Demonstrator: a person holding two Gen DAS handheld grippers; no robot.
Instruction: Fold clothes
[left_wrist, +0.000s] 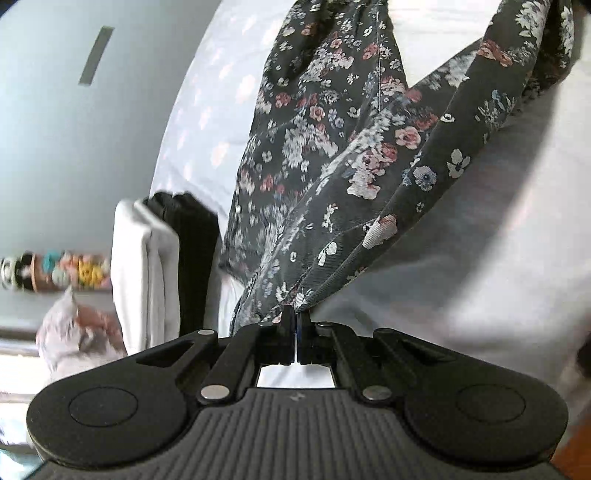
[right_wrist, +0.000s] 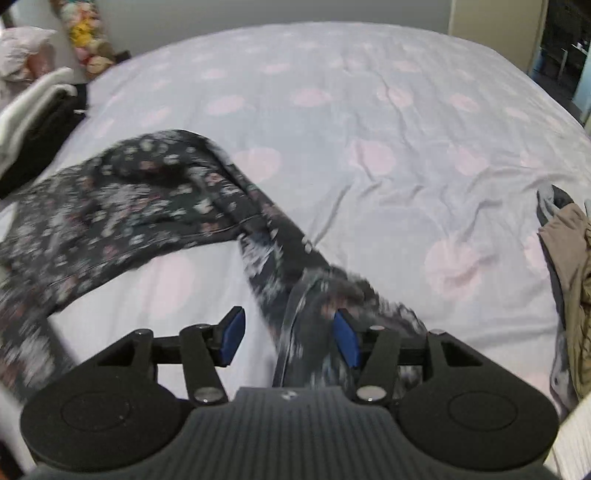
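Left gripper (left_wrist: 295, 317): I see its fingers pressed together, pinching a bunched edge of the dark floral garment (left_wrist: 332, 147), which hangs stretched away from the tips over the bed (left_wrist: 207, 122). Right gripper (right_wrist: 288, 336): fingers spread wide, blue pads (right_wrist: 232, 334) exposed; a fold of the same floral garment (right_wrist: 140, 199) runs between them, lying against the right pad, not clamped. The rest of it trails left across the pink-spotted bed sheet (right_wrist: 369, 129), motion-blurred. Folded white and black stack (left_wrist: 162, 266) sits at the bed's edge; a tan and grey clothes pile (right_wrist: 569, 258) lies at the right side.
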